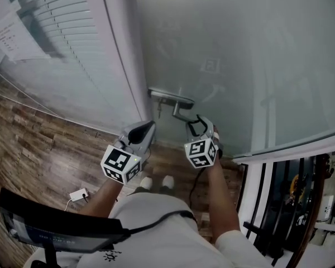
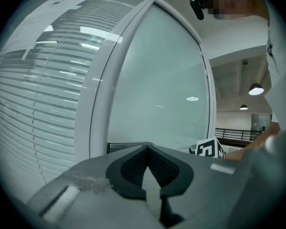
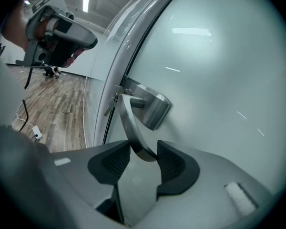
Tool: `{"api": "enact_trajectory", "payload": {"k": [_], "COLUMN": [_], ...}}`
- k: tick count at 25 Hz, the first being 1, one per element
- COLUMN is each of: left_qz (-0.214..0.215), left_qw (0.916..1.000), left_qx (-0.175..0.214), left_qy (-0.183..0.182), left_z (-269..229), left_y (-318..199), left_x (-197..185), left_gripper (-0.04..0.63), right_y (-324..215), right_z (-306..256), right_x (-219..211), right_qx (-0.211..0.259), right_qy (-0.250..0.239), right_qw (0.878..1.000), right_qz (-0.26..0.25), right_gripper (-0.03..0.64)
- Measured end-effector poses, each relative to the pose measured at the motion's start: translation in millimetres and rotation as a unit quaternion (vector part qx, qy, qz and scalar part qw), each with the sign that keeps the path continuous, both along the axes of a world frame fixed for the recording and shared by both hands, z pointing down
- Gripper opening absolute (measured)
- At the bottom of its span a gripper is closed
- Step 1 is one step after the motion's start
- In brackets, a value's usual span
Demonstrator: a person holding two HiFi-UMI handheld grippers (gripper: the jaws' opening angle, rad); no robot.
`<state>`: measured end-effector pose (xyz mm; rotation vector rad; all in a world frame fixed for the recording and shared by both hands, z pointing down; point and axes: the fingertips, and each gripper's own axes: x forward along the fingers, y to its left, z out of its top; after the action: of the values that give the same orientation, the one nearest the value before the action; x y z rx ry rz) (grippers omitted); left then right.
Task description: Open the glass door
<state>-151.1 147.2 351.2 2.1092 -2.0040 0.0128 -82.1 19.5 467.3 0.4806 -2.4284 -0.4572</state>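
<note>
The frosted glass door [image 1: 240, 54] has a metal lever handle [image 1: 173, 100] by its white frame [image 1: 125, 49]. My right gripper [image 1: 198, 121] is at the free end of the lever. In the right gripper view the lever [image 3: 128, 123] slopes down from its round mount [image 3: 152, 109], and its tip sits between the pads of my right gripper [image 3: 144, 161], which is shut on it. My left gripper [image 1: 148, 128] hangs shut and empty just left of the handle, clear of the door. In its own view my left gripper [image 2: 148, 149] has its pad tips together and faces the glass [image 2: 162, 80].
A window with white blinds [image 1: 61, 32] stands left of the frame. Wood floor [image 1: 39, 149] lies below, with a white plug block and cable [image 1: 78, 194]. My shoes [image 1: 156, 182] are close to the door. A dark railing [image 1: 285, 205] shows past the door's right edge.
</note>
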Motion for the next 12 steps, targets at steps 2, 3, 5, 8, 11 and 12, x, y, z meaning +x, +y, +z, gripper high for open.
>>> {"api": "enact_trajectory", "payload": {"k": [2, 3, 5, 8, 11, 12], "left_qz": [-0.002, -0.003, -0.006, -0.01, -0.01, -0.01], "left_qw": [1.0, 1.0, 1.0, 0.9999, 0.9999, 0.9999], "left_qx": [0.002, 0.003, 0.003, 0.005, 0.004, 0.004], "left_qy": [-0.001, -0.001, 0.0, 0.0, -0.001, -0.002], "left_z": [-2, -2, -3, -4, -4, -4], "left_y": [-1, -2, -5, -12, -19, -21], "left_x": [0, -1, -3, -3, 3, 5], "left_gripper": [0.003, 0.003, 0.003, 0.003, 0.003, 0.003], "right_y": [-2, -4, -8, -16, -23, -25], "right_z": [0, 0, 1, 1, 1, 2], "right_x": [-2, -3, -7, -12, -15, -16], "right_qx": [0.005, 0.007, 0.006, 0.003, 0.006, 0.007], "right_qy": [0.001, 0.002, 0.006, 0.007, 0.01, 0.011], "right_qw": [1.0, 1.0, 1.0, 1.0, 1.0, 1.0], "right_qz": [-0.001, -0.002, -0.006, -0.011, -0.013, -0.015], "right_gripper": [0.183, 0.181, 0.179, 0.179, 0.178, 0.176]}}
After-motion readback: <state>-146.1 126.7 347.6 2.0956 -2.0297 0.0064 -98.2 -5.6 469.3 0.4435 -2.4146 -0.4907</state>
